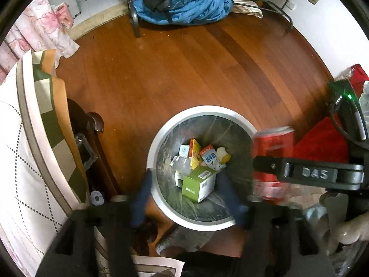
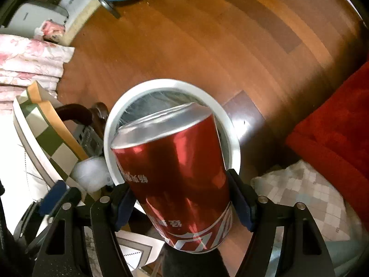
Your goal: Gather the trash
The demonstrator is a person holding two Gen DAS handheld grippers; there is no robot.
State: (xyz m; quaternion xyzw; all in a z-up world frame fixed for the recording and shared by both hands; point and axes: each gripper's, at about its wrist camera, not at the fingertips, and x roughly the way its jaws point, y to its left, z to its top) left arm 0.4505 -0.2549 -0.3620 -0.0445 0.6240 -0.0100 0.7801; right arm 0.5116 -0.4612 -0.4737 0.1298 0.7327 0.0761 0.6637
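A white-rimmed trash bin [image 1: 152, 152] stands on the wooden floor, lined with a grey bag. In it lie a green box [image 1: 199, 185], a yellow carton [image 1: 194, 153] and several other scraps. My left gripper [image 1: 184, 175] hangs over the bin, open, with nothing between its blue pads. In the right wrist view a red drink can [image 2: 175, 168] sits tilted between the blue pads of my right gripper [image 2: 178, 184], above the bin rim [image 2: 110, 138]. The jaws stand wide. In the left wrist view the can [image 1: 273, 143] is smeared while the right gripper's finger [image 1: 272, 166] is sharp.
A bed with a chequered cover [image 1: 34, 138] runs along the left. A blue cloth pile [image 1: 184, 7] lies on a metal frame at the back. A red cloth [image 2: 334, 127] is on the right. A person's grey-socked foot [image 1: 184, 240] stands by the bin.
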